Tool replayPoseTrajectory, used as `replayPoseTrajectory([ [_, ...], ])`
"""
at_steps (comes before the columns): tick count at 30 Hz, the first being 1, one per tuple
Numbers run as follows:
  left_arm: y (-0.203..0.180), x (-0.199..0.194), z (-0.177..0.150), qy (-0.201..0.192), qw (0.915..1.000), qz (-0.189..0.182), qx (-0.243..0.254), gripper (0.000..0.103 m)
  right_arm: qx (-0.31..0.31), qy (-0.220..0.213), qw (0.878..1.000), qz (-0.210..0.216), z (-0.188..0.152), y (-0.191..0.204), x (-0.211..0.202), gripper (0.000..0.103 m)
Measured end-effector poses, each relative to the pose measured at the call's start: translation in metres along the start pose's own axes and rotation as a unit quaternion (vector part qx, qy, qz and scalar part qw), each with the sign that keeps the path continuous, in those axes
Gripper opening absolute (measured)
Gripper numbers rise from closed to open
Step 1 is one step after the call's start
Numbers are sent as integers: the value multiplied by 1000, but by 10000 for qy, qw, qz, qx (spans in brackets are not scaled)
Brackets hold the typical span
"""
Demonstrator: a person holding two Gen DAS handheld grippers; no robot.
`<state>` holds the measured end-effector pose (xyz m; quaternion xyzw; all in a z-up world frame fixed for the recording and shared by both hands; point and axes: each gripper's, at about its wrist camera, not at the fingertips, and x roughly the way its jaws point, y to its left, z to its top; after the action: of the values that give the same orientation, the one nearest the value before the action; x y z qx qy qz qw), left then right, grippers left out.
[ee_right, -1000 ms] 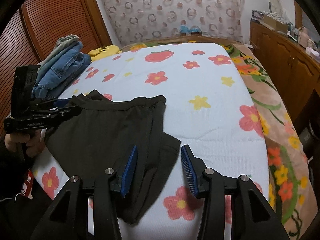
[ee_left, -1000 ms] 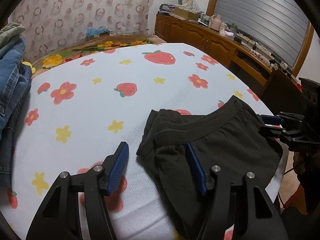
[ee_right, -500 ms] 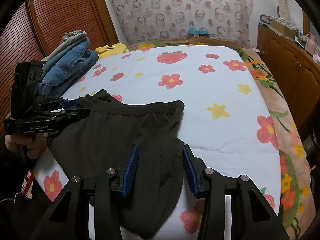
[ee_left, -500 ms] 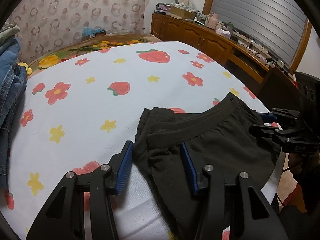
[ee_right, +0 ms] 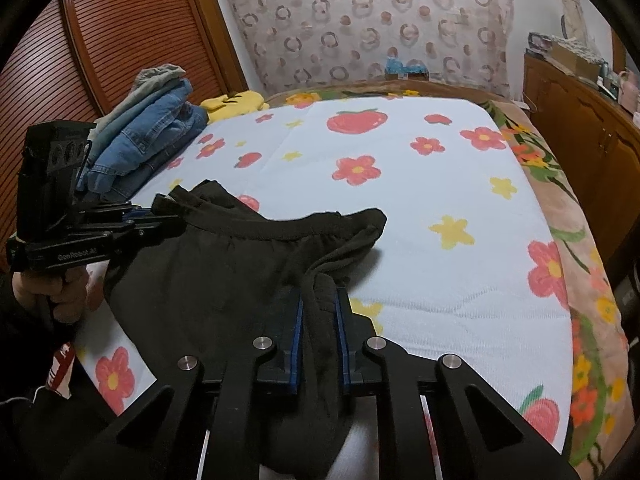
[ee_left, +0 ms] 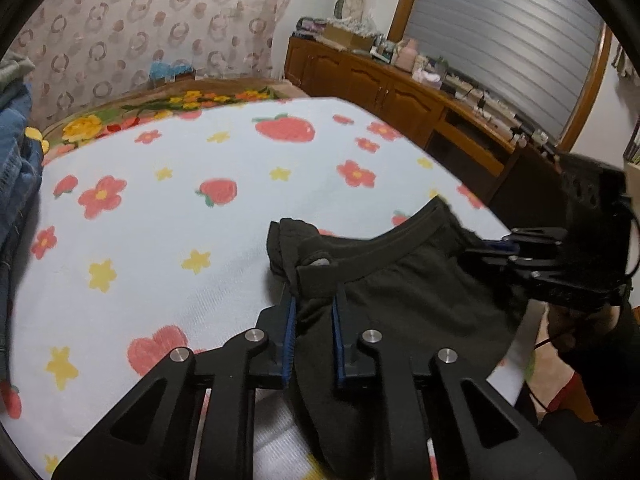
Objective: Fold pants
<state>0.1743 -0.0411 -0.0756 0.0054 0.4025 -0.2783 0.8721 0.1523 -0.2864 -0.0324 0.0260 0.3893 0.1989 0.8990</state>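
Observation:
Black pants (ee_left: 404,292) lie at the near edge of a bed with a flower and strawberry sheet (ee_left: 168,216), waistband facing the far side. My left gripper (ee_left: 314,300) is shut on the left end of the waistband, cloth bunched between its blue pads. My right gripper (ee_right: 320,300) is shut on the right side of the pants (ee_right: 224,276). In the right wrist view my left gripper (ee_right: 160,214) grips the waistband corner, slightly lifted. In the left wrist view my right gripper (ee_left: 492,250) holds the other side.
A pile of folded jeans (ee_right: 156,136) sits at the bed's left side, with a yellow item (ee_right: 236,102) behind it. A wooden cabinet (ee_left: 400,96) with clutter runs along the right. A wooden sliding door (ee_right: 120,40) is at the left.
Both grippers moved forward onto the pants and went from open to shut on the cloth. The waistband ends are now bunched and slightly lifted.

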Motion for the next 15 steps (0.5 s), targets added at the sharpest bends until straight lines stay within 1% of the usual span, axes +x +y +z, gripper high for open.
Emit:
replayPoseTrajectory([
  [4, 0, -21, 8, -263, 9996, 109, 62, 16, -239, -198, 9995, 60, 15, 10, -5, 14],
  [8, 11, -43, 15, -527, 9980, 340, -16, 16, -514, -389, 9978, 140, 31, 24, -6, 13],
  [15, 33, -71, 17, -752, 9945, 701, -206, 16, -771, -483, 9951, 379, 48, 42, 7, 13],
])
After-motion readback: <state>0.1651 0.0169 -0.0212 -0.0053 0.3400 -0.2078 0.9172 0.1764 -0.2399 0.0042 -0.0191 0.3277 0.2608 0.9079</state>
